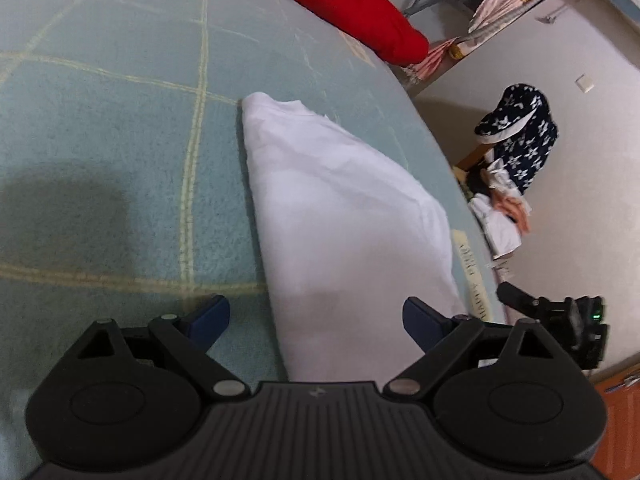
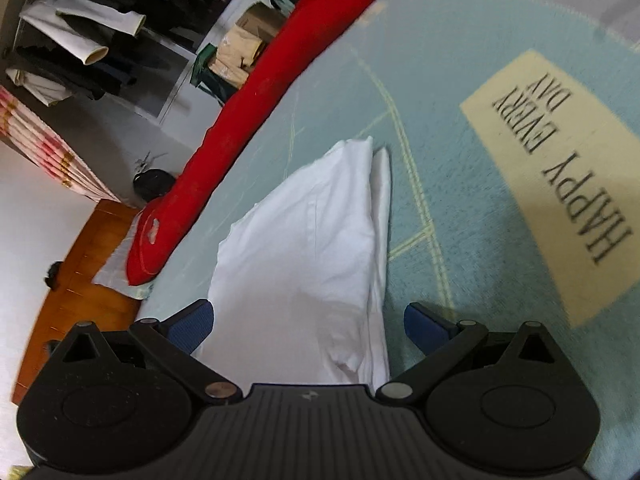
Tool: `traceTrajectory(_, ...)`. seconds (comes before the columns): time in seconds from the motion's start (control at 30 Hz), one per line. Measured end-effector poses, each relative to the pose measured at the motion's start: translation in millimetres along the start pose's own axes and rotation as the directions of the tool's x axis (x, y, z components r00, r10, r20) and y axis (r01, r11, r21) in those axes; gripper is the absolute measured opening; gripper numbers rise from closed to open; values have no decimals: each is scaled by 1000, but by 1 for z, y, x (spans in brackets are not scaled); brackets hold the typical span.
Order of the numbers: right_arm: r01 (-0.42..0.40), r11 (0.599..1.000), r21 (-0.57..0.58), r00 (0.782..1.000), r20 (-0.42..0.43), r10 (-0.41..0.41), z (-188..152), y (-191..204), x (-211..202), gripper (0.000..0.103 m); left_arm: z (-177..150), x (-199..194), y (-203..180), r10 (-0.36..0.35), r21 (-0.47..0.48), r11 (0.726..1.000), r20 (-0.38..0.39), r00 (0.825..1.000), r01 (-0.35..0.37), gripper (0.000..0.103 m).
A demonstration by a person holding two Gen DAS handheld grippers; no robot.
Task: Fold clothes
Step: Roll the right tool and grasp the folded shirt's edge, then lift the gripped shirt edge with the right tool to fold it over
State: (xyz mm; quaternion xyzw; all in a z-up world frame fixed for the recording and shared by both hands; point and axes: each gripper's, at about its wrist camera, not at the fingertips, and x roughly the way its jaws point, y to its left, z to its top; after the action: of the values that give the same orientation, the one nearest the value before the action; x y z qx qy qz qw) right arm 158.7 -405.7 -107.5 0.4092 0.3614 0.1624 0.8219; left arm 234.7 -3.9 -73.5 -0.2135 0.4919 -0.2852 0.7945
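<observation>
Spread on the blue blanket (image 1: 100, 128), the folded white cloth (image 1: 340, 208) runs long and straight away from my left gripper (image 1: 316, 318) and right gripper (image 2: 308, 322), both wide open and holding nothing.

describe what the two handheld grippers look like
Both look alike: the left gripper and right gripper have matte black ribbed bodies, two round black housings, black linkage arms with silver pivot pins, and blue textured finger pads. No cables or sleeves show.
</observation>
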Motion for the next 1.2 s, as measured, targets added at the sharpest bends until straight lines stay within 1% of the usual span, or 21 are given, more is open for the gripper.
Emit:
traceTrajectory(0.07,-27,1000,14,999,-26,27,10,-3,8,103,9,7,3,-30,-15,999,-19,999,29,96)
traceTrajectory(0.2,-48,999,18,997,-63,49,35,-6,31,103,32,25,6,-80,-49,996,-38,996,78,97)
traceTrajectory(0.27,-49,999,14,996,-75,50,46,-5,43,103,44,33,6,-104,-60,993,-30,994,102,97)
traceTrajectory(0.33,-47,999,7,995,-84,48,55,-4,55,103,50,40,9,-130,-110,986,-10,992,128,97)
traceTrajectory(0.37,-48,999,5,995,-87,48,57,-3,58,103,49,40,9,-138,-116,984,-10,990,136,98)
traceTrajectory(0.43,-46,999,6,995,-84,47,55,-3,59,103,47,39,8,-156,-127,980,-11,988,153,98)
traceTrajectory(0.57,-78,997,-9,987,-139,76,36,2,44,103,24,27,7,-212,-117,972,-50,976,205,99)
traceTrajectory(0.6,-91,996,-8,984,-157,89,30,2,39,103,19,25,9,-228,-110,969,-47,973,222,99)
traceTrajectory(0.67,-113,994,-4,978,-177,110,24,0,34,103,20,27,12,-242,-115,965,-38,970,236,99)
traceTrajectory(0.73,-114,993,9,977,-179,114,27,-1,37,103,29,36,11,-257,-154,956,-42,965,248,99)
traceTrajectory(0.8,-123,991,45,975,-181,129,41,-1,49,103,40,45,7,-269,-162,952,-48,962,258,100)
traceTrajectory(0.9,-135,988,81,973,-178,148,55,-3,67,103,39,46,1,-269,-153,954,-58,961,258,101)
traceTrajectory(0.97,-137,987,89,973,-172,151,55,-2,68,103,38,46,-2,-272,-147,954,-65,960,260,101)
traceTrajectory(1.0,-144,987,74,972,-177,155,52,-1,64,103,32,42,1,-283,-149,951,-68,957,271,101)
traceTrajectory(1.07,-166,984,59,968,-183,174,41,-2,54,103,23,35,7,-303,-137,946,-48,952,294,100)
traceTrajectory(1.17,-187,982,19,968,-168,188,34,-4,47,103,26,41,10,-298,-166,942,-17,954,291,99)
traceTrajectory(1.2,-184,983,26,968,-169,185,37,-5,49,103,31,46,7,-292,-170,943,-19,956,285,99)
